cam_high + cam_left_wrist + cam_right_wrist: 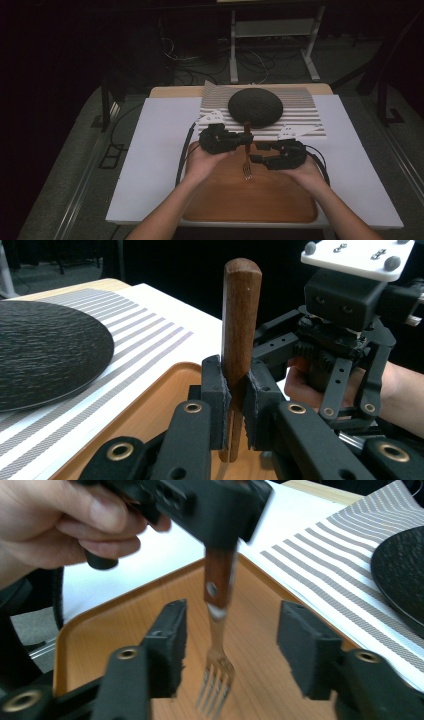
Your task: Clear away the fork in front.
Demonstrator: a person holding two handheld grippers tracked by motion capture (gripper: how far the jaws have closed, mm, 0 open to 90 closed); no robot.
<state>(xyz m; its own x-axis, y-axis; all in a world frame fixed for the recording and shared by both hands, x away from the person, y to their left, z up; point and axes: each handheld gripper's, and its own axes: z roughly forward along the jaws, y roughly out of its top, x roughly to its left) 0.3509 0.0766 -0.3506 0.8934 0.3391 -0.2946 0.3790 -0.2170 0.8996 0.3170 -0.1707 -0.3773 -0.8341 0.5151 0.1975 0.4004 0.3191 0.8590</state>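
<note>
Fork (247,159) clamped upright in left claw (236,405); right claw (230,650) wide, flanking tines.

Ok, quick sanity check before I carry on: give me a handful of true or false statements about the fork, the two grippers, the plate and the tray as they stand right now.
1. The left gripper is shut on the fork by its wooden handle. True.
2. The fork's tines point up. False: they point down toward the wooden tray, with the handle end on top.
3. The right gripper is clamped on the fork. False: its fingers stand open on either side of the metal neck, not touching it.
4. The dark round plate sits on the striped placemat. True.
5. The fork lies on the plate. False: it is held above the tray.
</note>
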